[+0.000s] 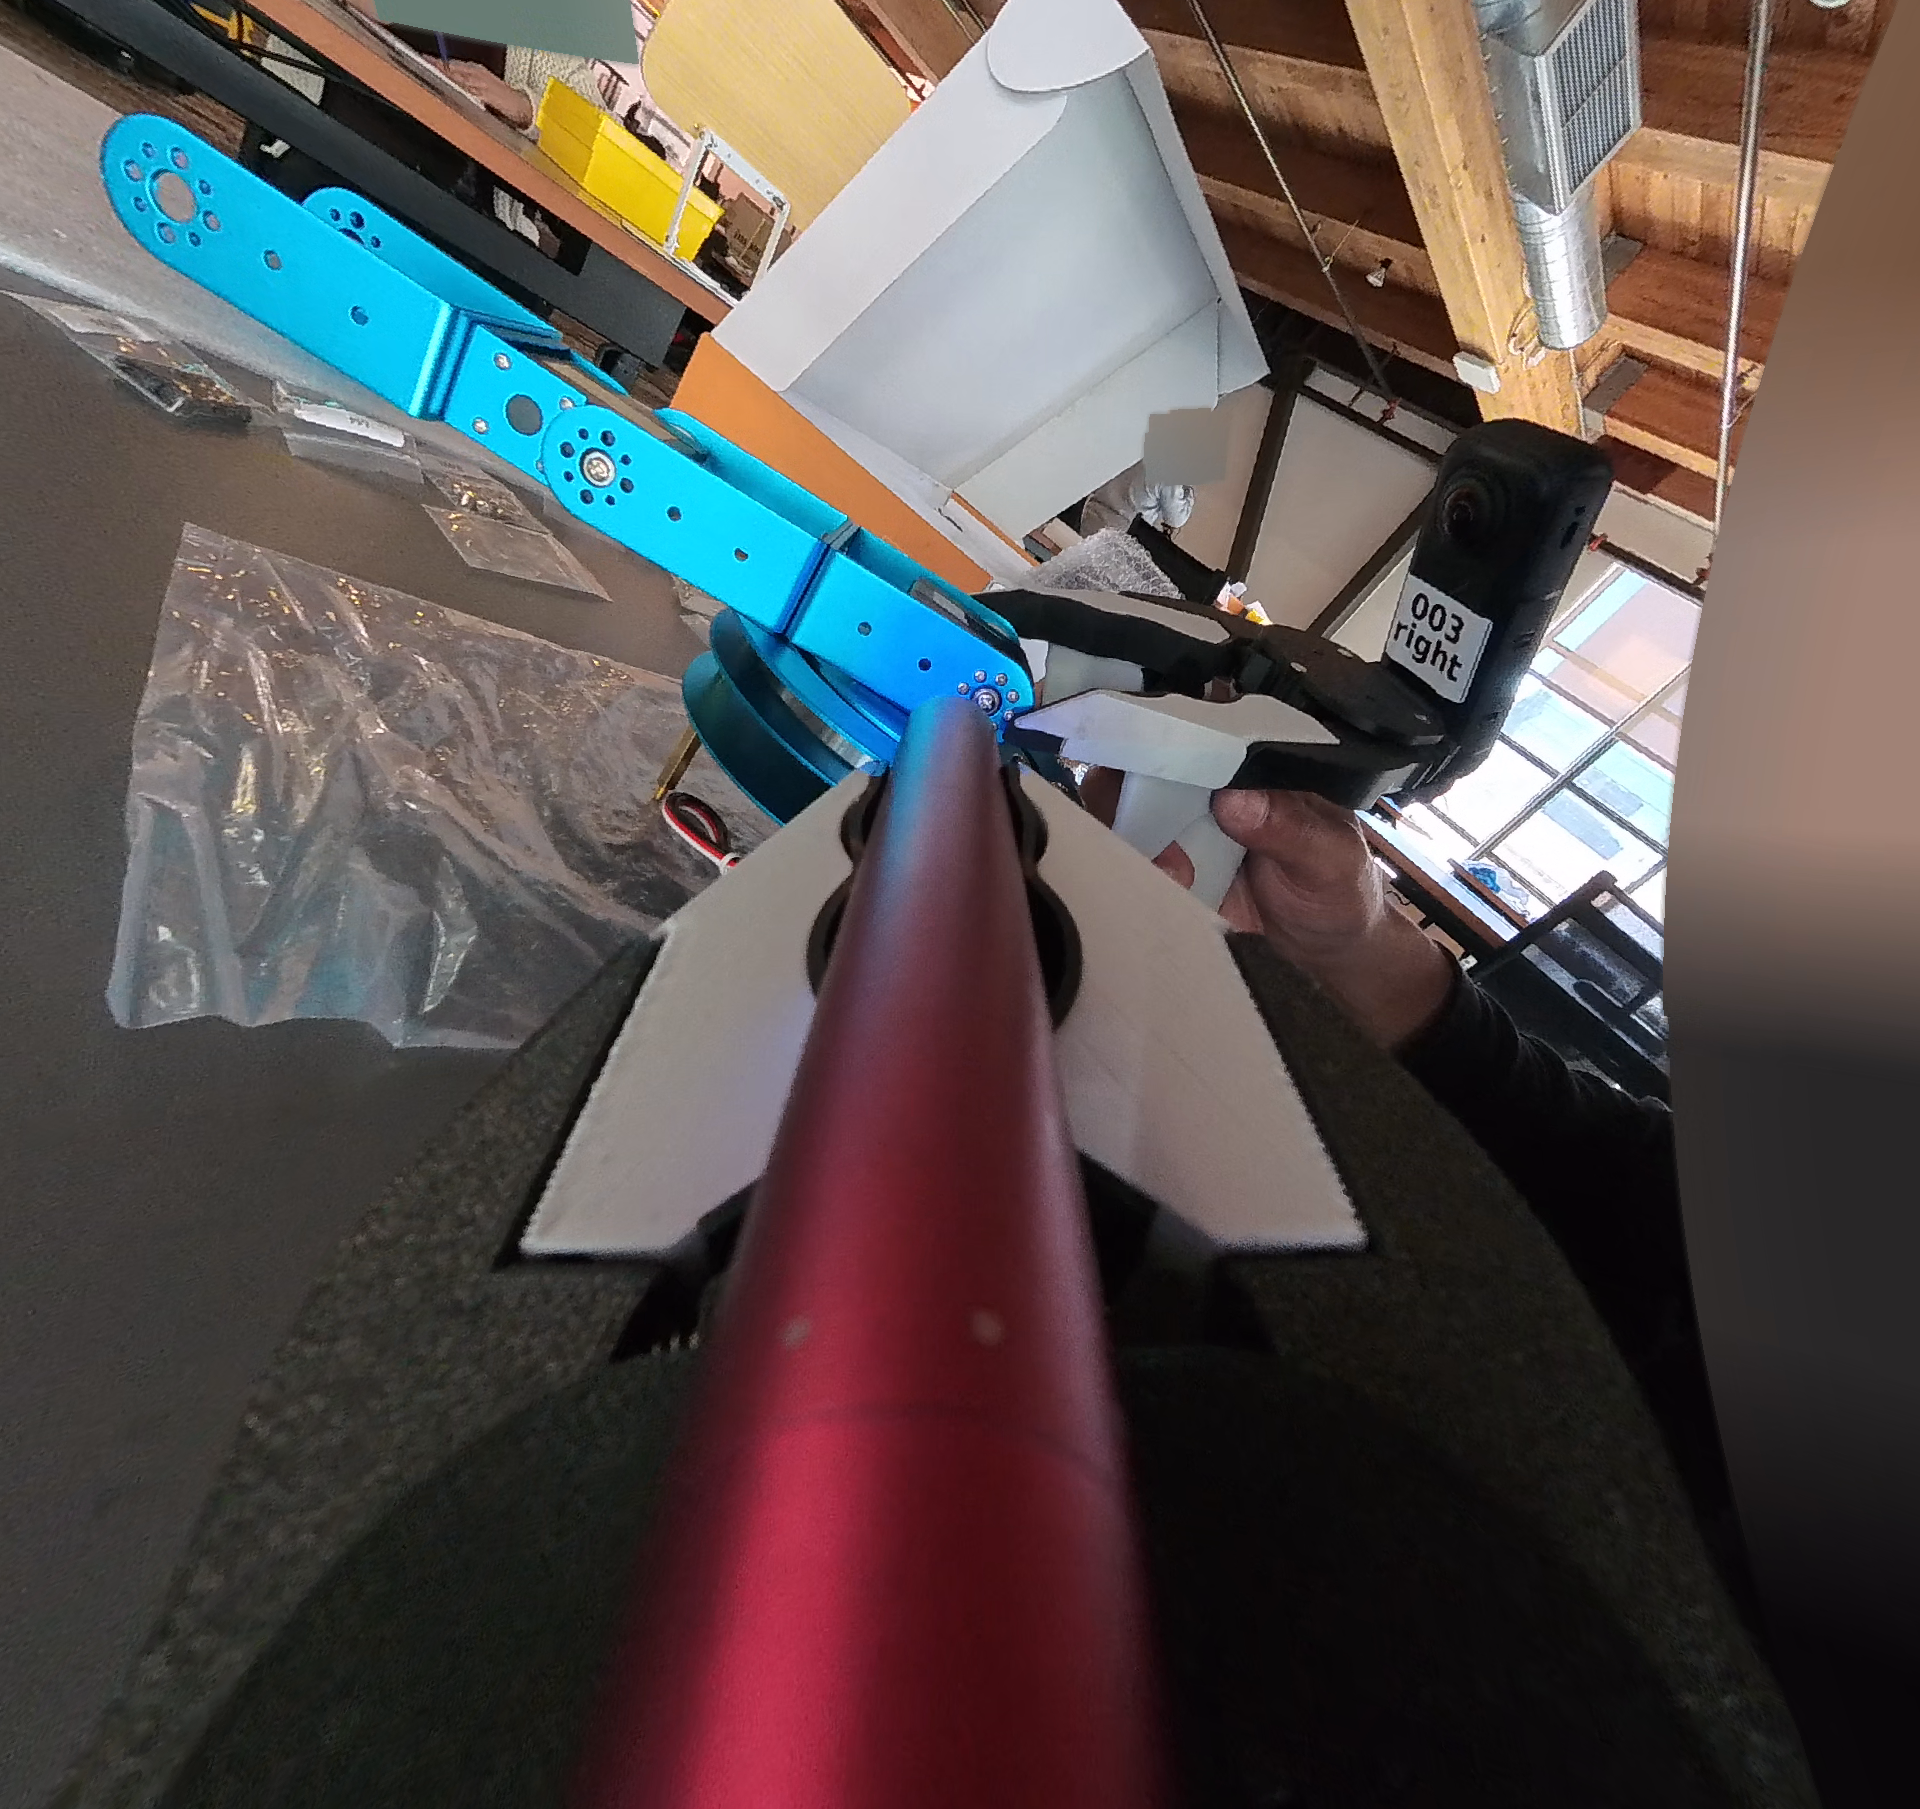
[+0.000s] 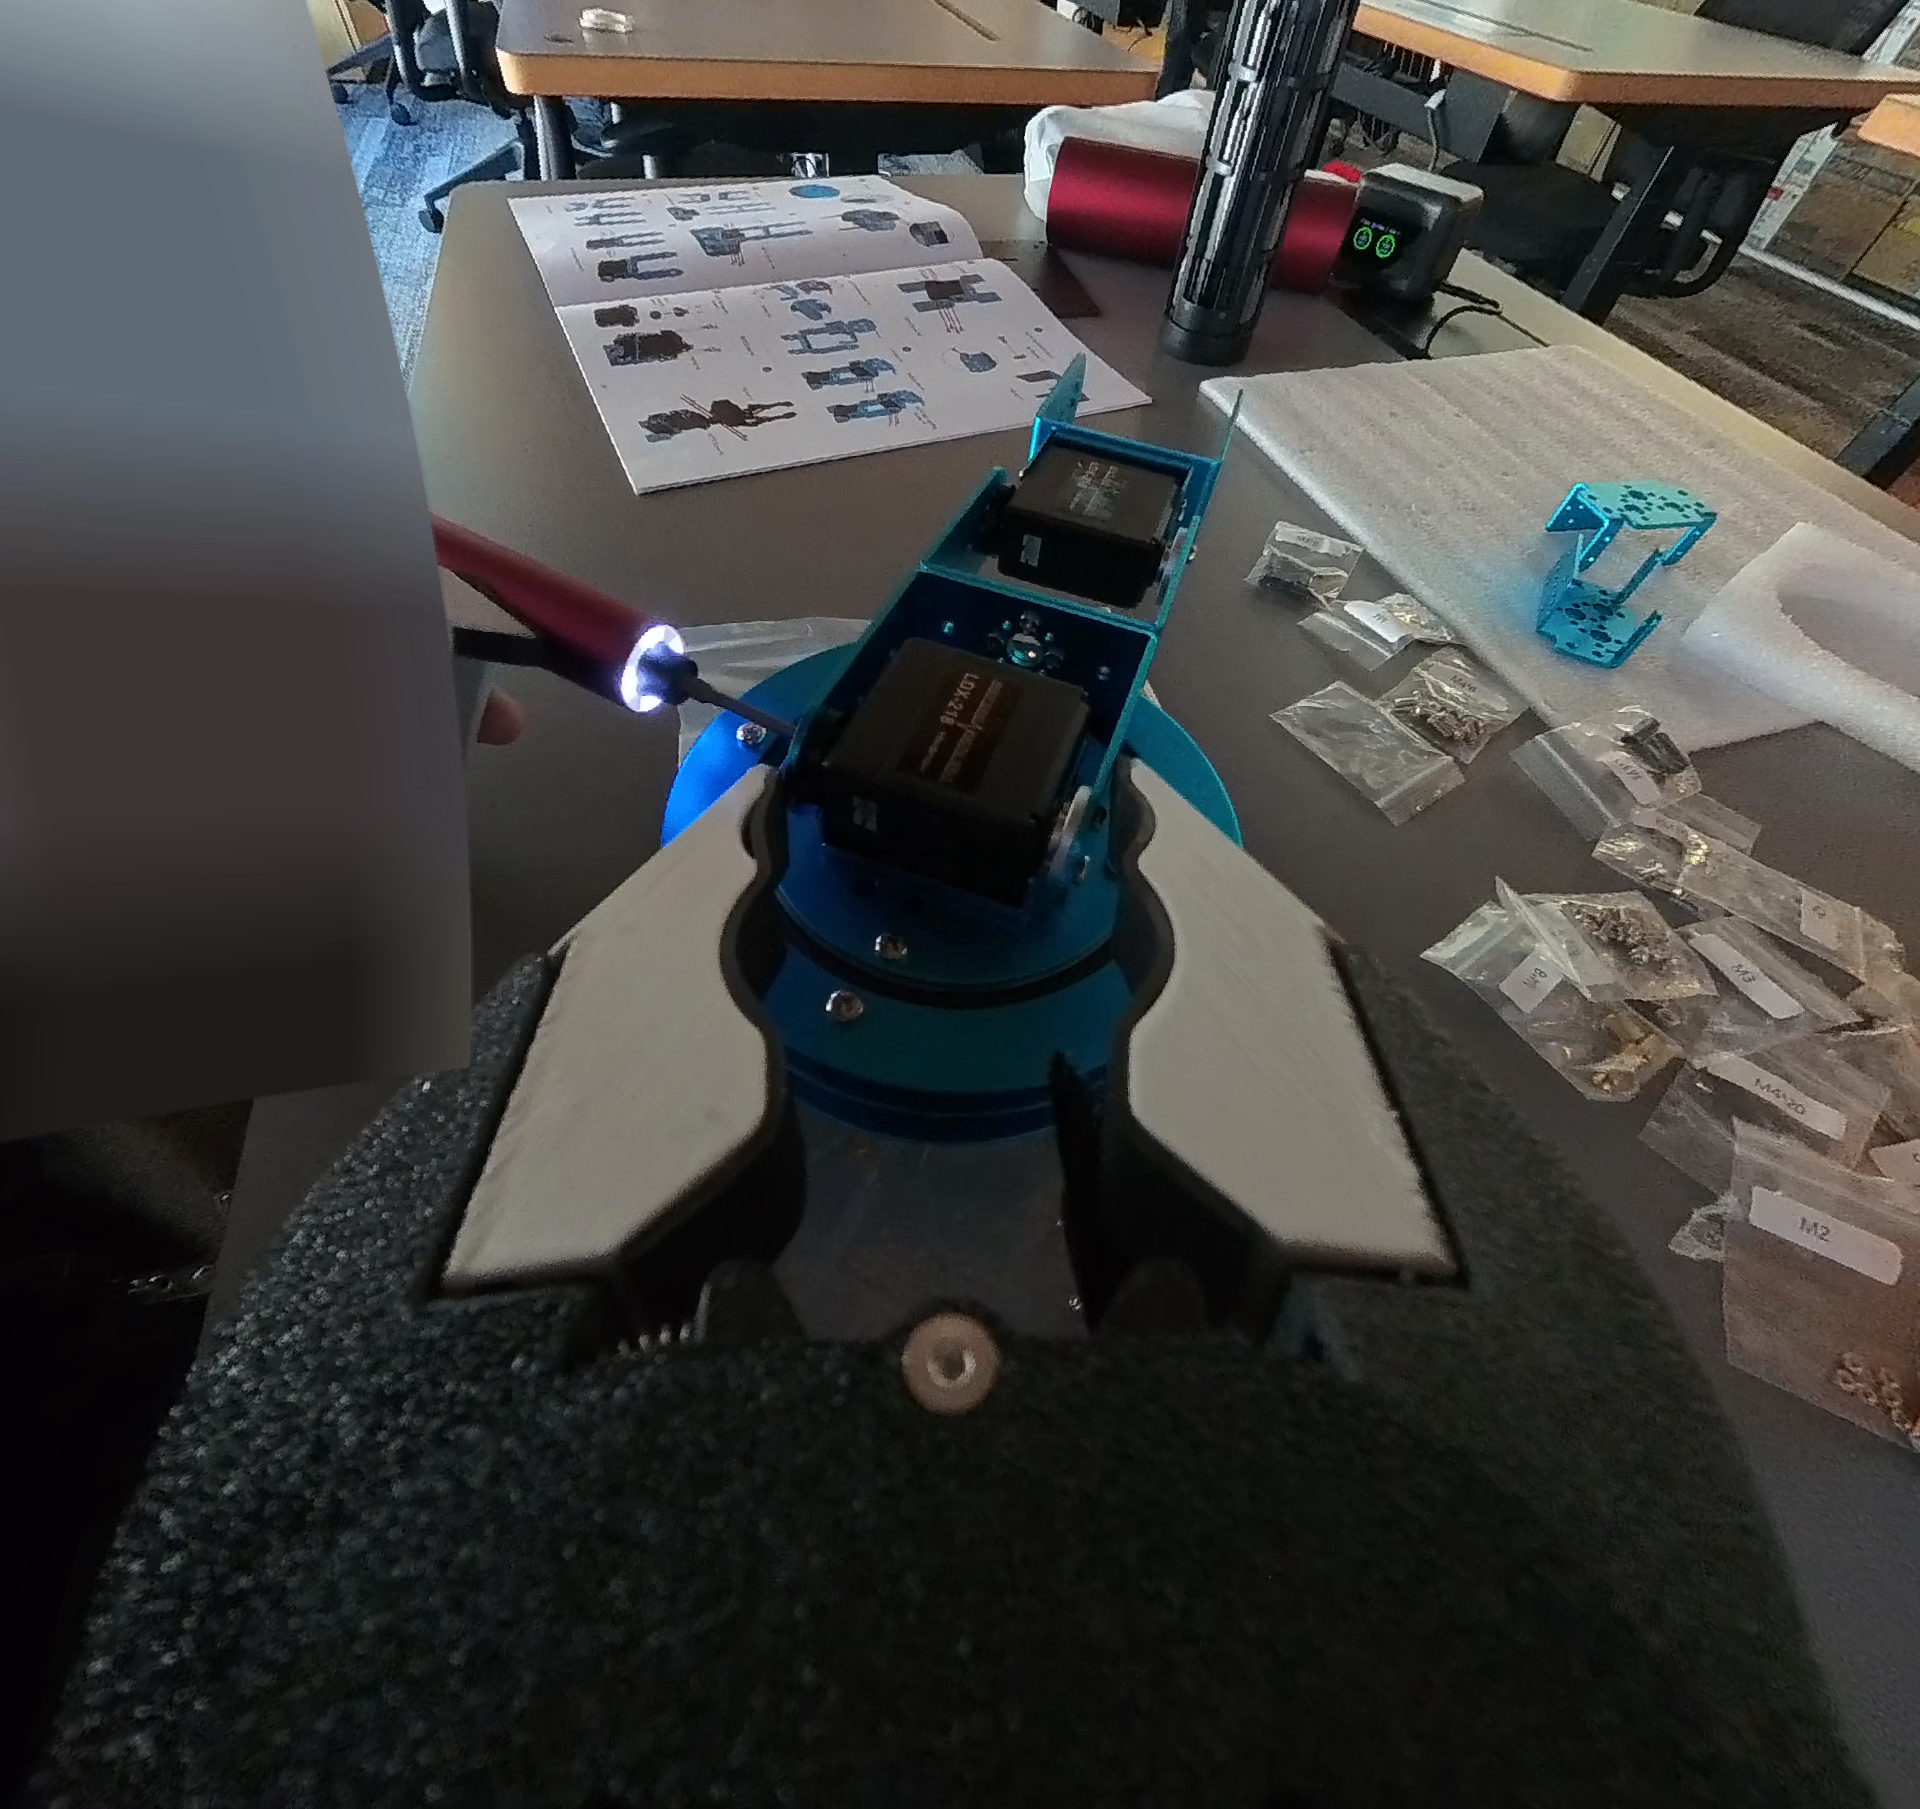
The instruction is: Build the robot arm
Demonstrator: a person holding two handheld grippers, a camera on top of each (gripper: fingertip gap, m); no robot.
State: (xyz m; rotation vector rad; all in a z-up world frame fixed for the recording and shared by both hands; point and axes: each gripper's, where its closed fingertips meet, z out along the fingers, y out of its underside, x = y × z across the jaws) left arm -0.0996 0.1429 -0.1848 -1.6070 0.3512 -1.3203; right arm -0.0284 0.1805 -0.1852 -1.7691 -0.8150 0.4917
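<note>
My left gripper [image 1: 943,785] is shut on a red powered screwdriver [image 1: 935,1084]. Its tip meets a screw at the lower joint of a blue metal robot arm [image 1: 727,533] on a round blue base [image 1: 769,751]. In the right wrist view the screwdriver [image 2: 551,596] comes in from the left with its light ring lit, its bit against the bracket's left side. My right gripper [image 2: 951,783] is closed around the arm's lower bracket, which holds a black servo [image 2: 956,731]. It also shows in the left wrist view [image 1: 1039,694], held by a hand.
An open instruction booklet [image 2: 810,325], a black cylinder [image 2: 1262,128], a foam sheet [image 2: 1507,450], a loose blue bracket [image 2: 1621,564] and several small screw bags [image 2: 1621,938] lie on the grey table. A crumpled plastic bag [image 1: 364,783] and an open white box [image 1: 997,232] are nearby.
</note>
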